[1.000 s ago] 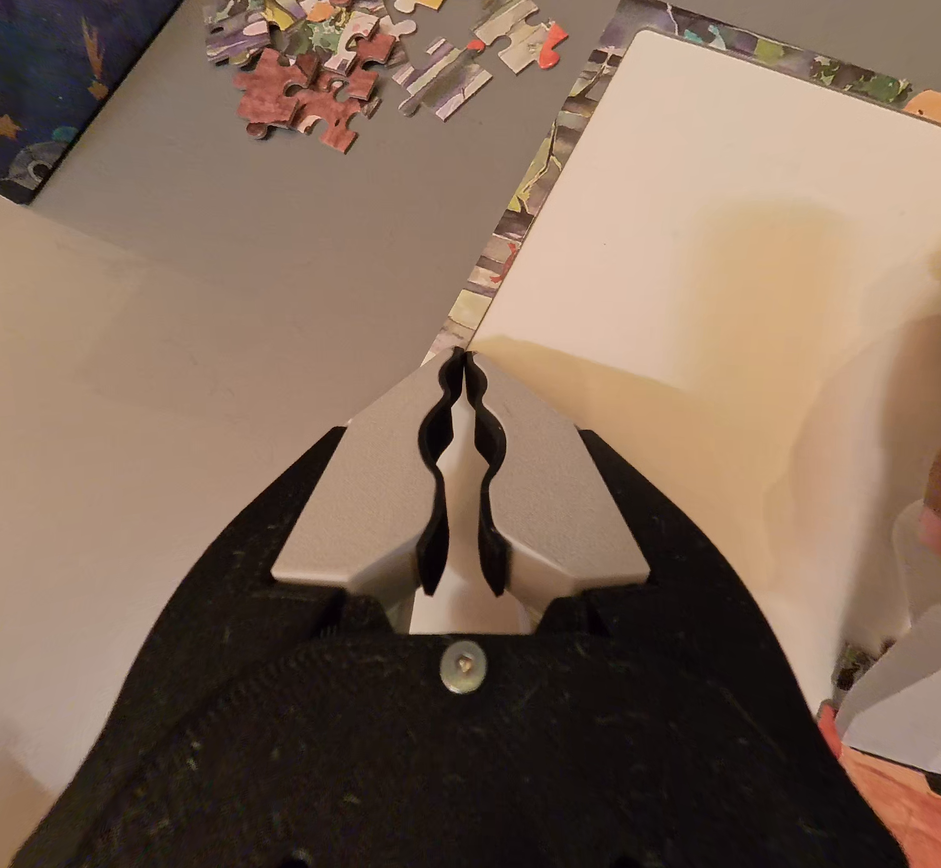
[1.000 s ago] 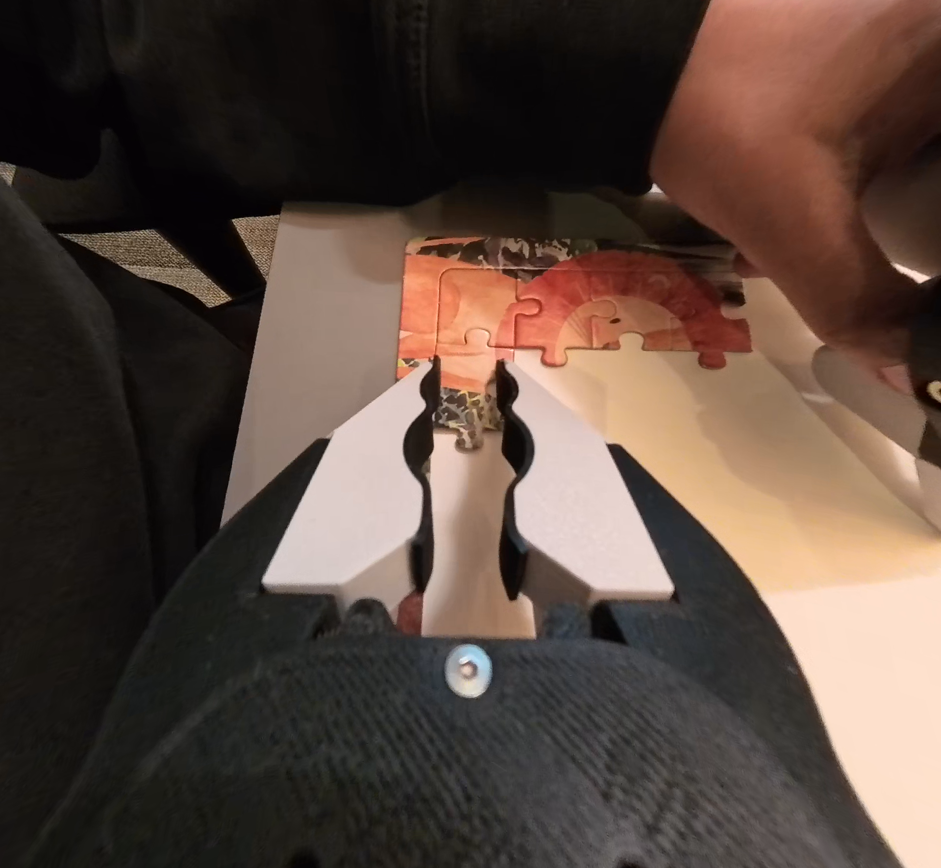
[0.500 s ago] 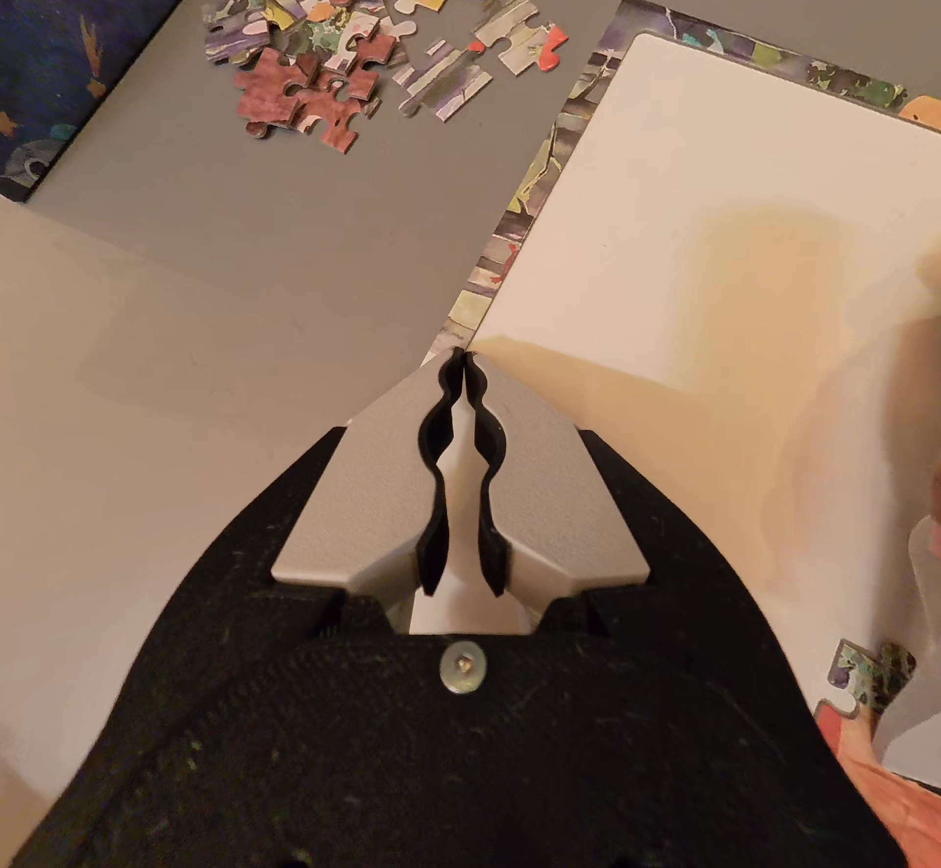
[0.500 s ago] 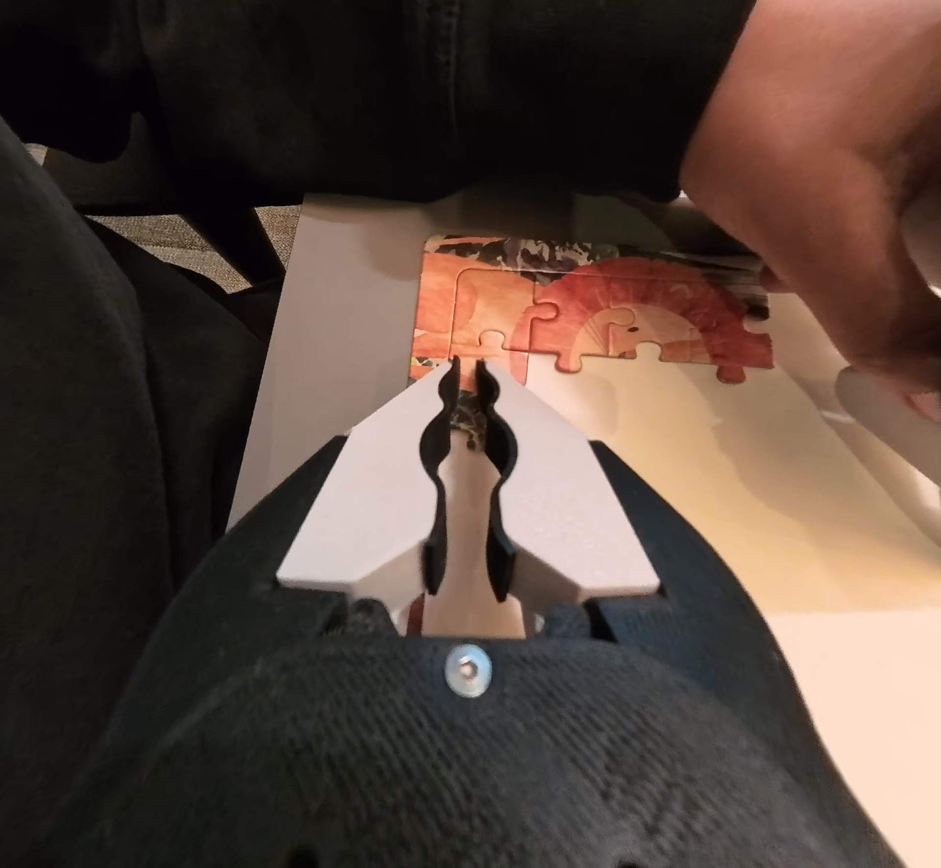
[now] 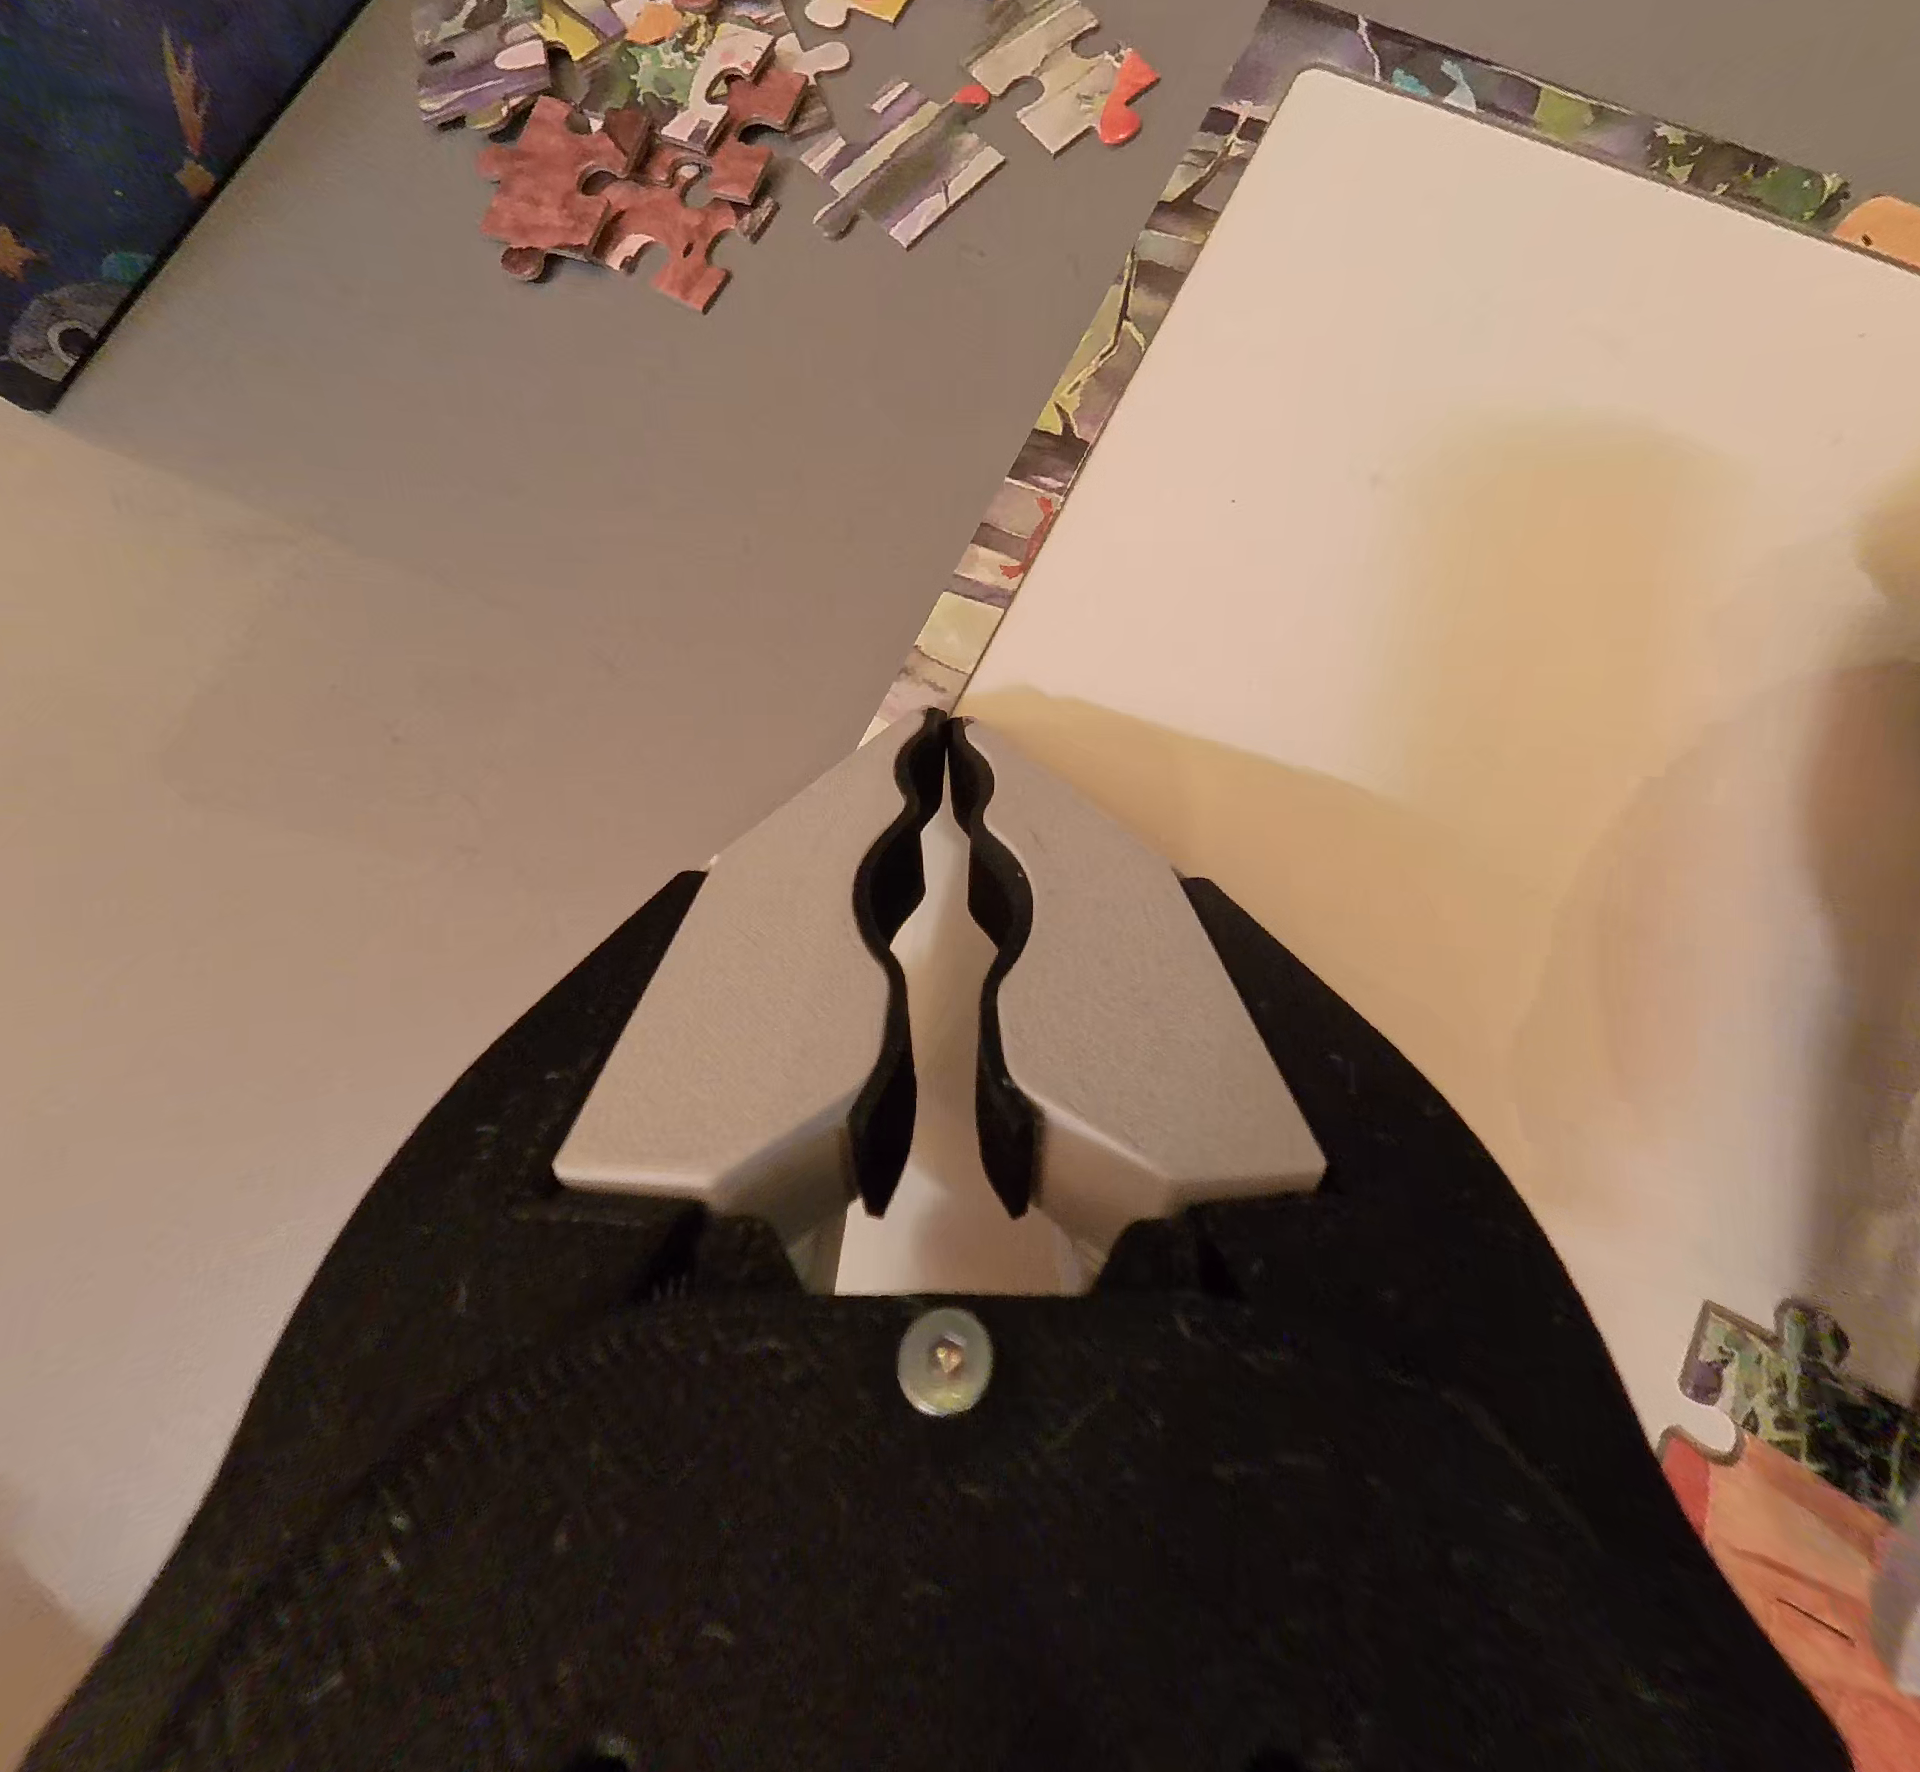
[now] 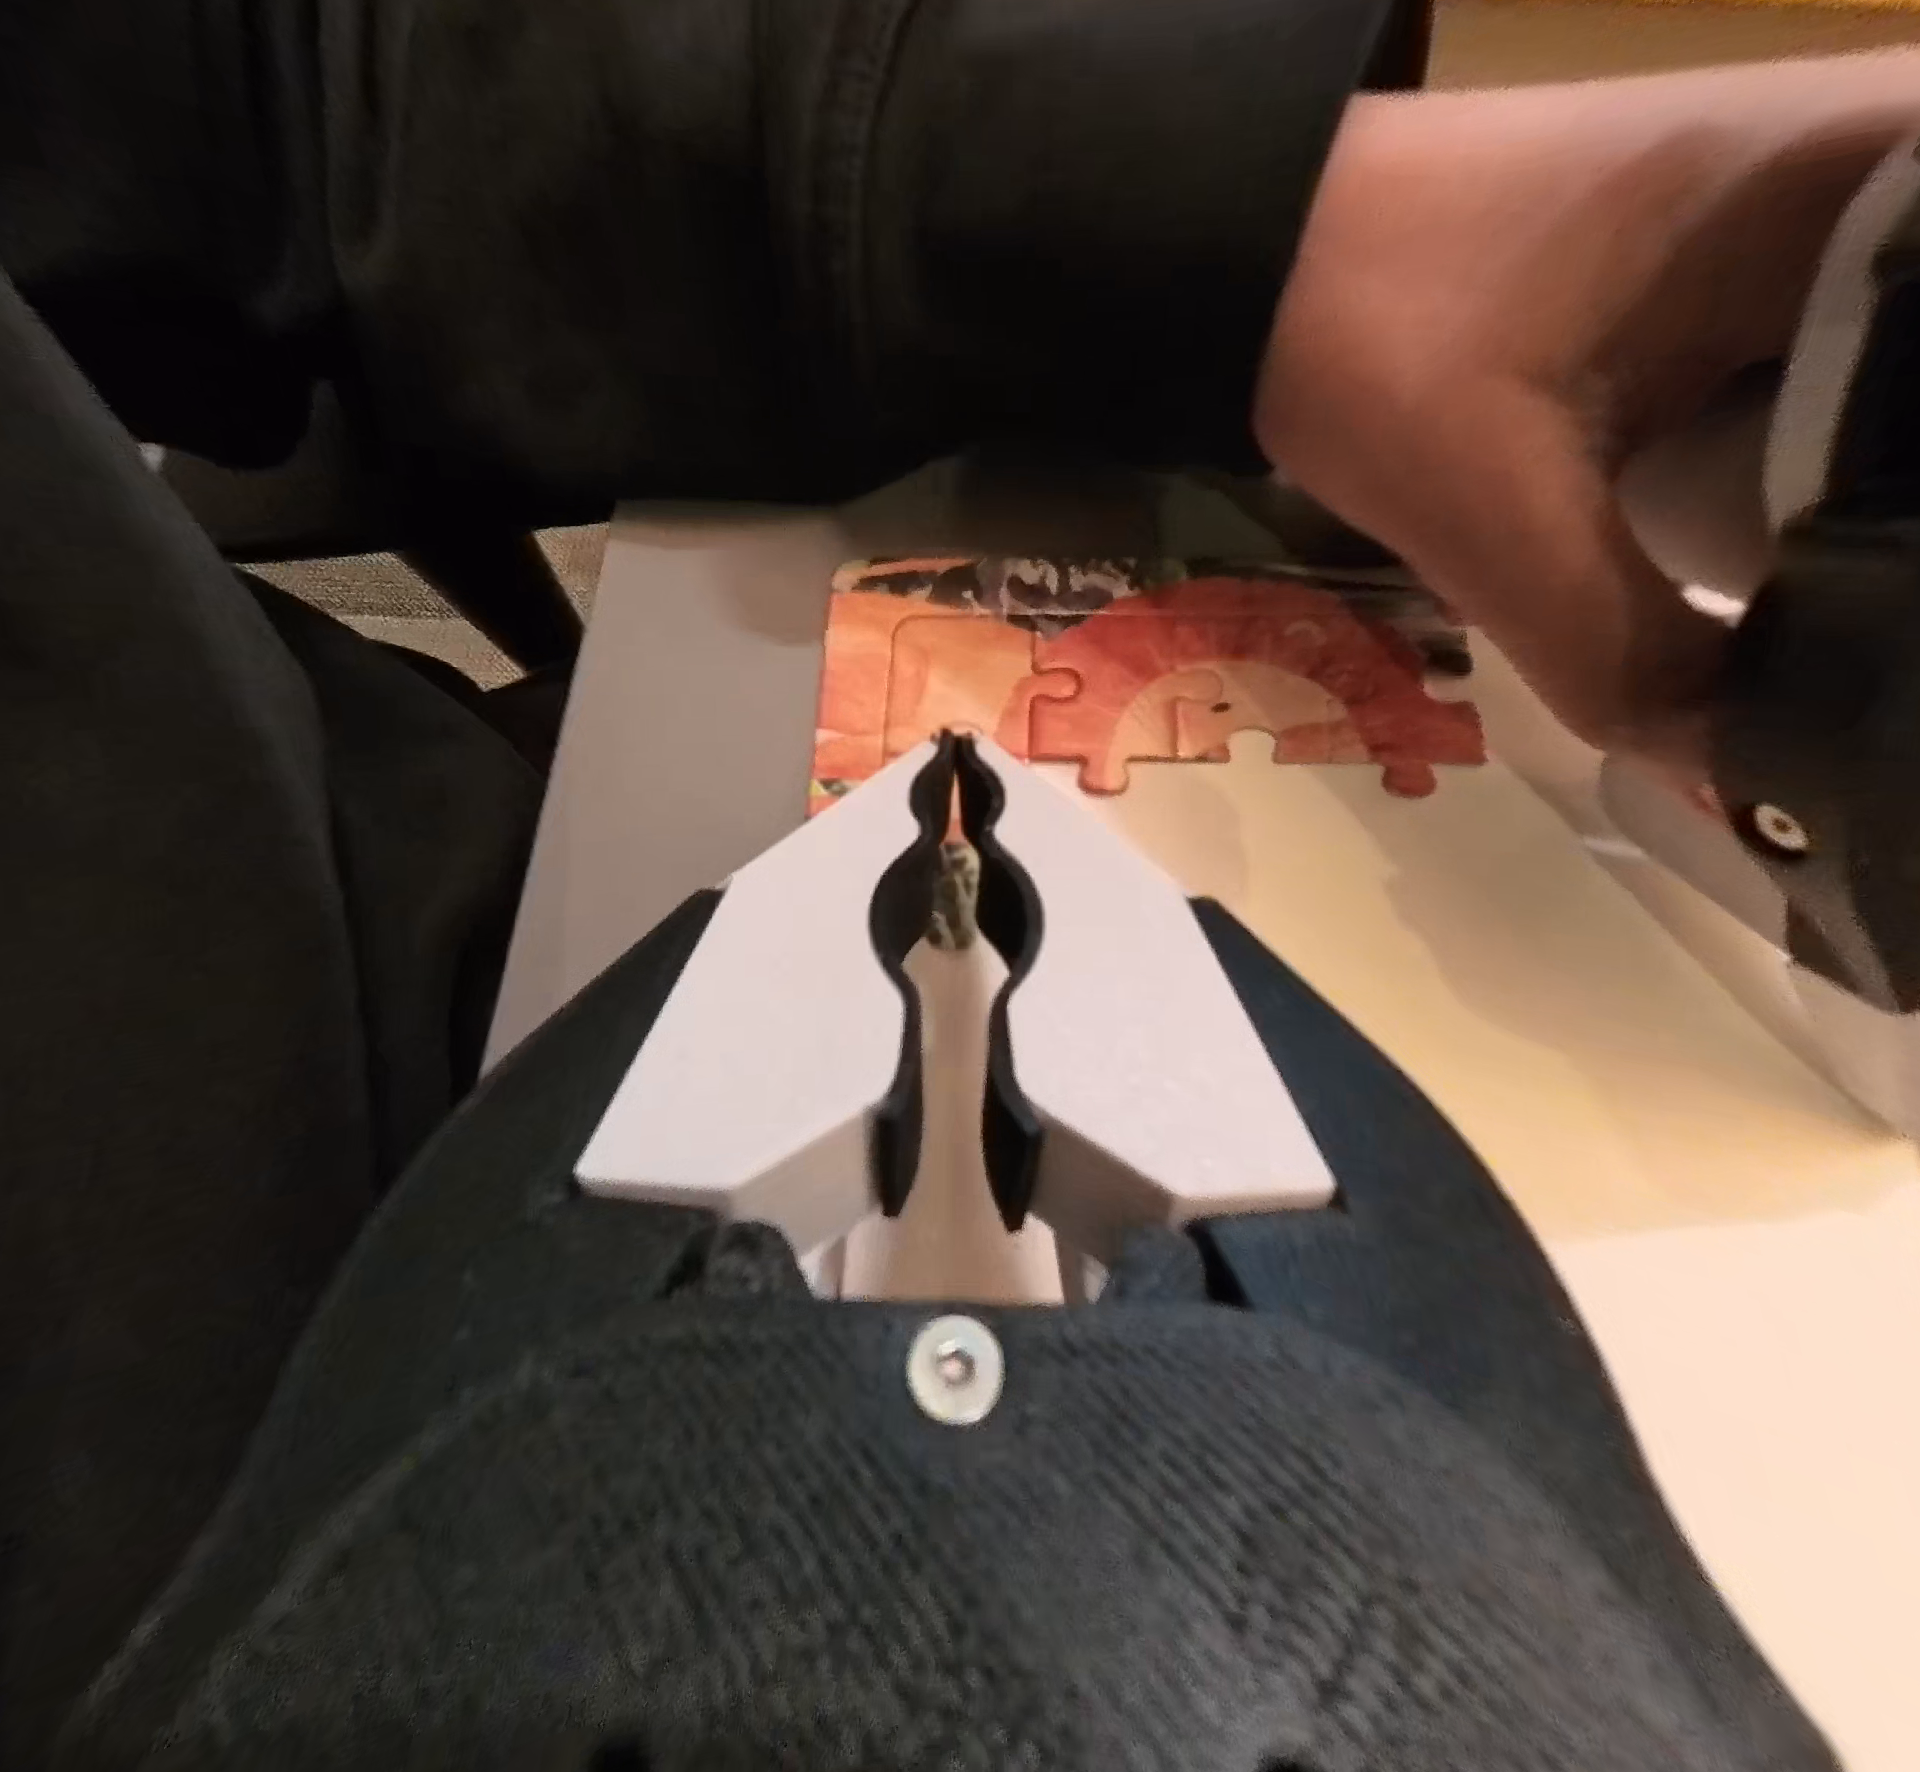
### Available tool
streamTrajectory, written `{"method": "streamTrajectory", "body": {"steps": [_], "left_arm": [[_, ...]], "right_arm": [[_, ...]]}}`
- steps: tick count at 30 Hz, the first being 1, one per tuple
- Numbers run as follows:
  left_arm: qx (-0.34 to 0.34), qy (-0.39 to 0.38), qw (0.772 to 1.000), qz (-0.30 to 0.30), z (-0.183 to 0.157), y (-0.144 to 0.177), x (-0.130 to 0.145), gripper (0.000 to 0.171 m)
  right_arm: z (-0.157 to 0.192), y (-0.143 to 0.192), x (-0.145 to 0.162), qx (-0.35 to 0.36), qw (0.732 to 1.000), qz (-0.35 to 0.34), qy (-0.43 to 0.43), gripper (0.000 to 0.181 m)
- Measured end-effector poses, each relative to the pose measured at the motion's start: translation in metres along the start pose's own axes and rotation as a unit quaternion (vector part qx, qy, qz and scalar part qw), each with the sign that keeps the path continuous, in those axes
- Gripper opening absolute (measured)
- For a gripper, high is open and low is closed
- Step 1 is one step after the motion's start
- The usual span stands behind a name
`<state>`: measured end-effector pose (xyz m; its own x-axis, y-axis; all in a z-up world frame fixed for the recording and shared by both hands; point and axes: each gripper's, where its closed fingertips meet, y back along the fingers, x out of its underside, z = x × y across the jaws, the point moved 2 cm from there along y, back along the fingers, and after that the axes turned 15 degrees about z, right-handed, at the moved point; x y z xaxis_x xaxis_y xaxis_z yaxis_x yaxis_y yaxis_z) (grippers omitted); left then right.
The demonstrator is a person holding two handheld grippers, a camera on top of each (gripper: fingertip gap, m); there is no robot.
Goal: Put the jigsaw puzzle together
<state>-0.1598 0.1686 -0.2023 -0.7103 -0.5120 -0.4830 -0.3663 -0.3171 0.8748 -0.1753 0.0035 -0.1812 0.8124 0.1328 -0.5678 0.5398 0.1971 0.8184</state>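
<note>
My left gripper [image 5: 945, 725] is shut and empty, its tips resting at the printed border [image 5: 1081, 392] of the white puzzle board [image 5: 1455, 475]. Loose puzzle pieces [image 5: 675, 91] lie in a heap on the grey table beyond it. My right gripper [image 6: 956, 740] is shut, its tips over the joined orange and red pieces [image 6: 1195, 694] in the board's corner. A dark green piece [image 6: 956, 901] shows through the gap behind the tips, lying on the board. In the left wrist view this green piece [image 5: 1766, 1390] sits against the orange pieces [image 5: 1787, 1556].
A blue picture board [image 5: 156, 60] lies at the far left. A hand [image 6: 1507, 423] in a black sleeve [image 6: 727, 164] holds the left gripper [image 6: 1818, 787] across the board. A beige surface [image 5: 312, 787] borders the grey table [image 5: 623, 475]. A blurred shape [image 5: 1860, 891] crosses the right edge. About 8 centimetres separates my left fingertips from the printed border [image 5: 1081, 392].
My right gripper has gone from open to shut over the dark green piece and moved slightly forward. In the left wrist view the green piece has come into sight. My left gripper has not moved.
</note>
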Motion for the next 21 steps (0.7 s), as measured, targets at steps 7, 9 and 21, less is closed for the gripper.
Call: {"method": "streamTrajectory", "body": {"steps": [7,9,21], "left_arm": [[0.0,0.0,1.0,0.0,0.0,0.0,0.0,0.0],[0.001,0.001,1.0,0.0,0.0,0.0,0.0,0.0],[0.001,0.002,1.0,-0.001,0.0,0.0,0.0,0.0]], "right_arm": [[-0.004,0.003,0.003,-0.017,0.999,-0.017,-0.034,0.0],[-0.008,0.003,0.008,-0.017,0.999,-0.008,-0.045,0.0],[-0.007,-0.006,0.016,-0.035,0.998,0.007,-0.053,0.001]]}}
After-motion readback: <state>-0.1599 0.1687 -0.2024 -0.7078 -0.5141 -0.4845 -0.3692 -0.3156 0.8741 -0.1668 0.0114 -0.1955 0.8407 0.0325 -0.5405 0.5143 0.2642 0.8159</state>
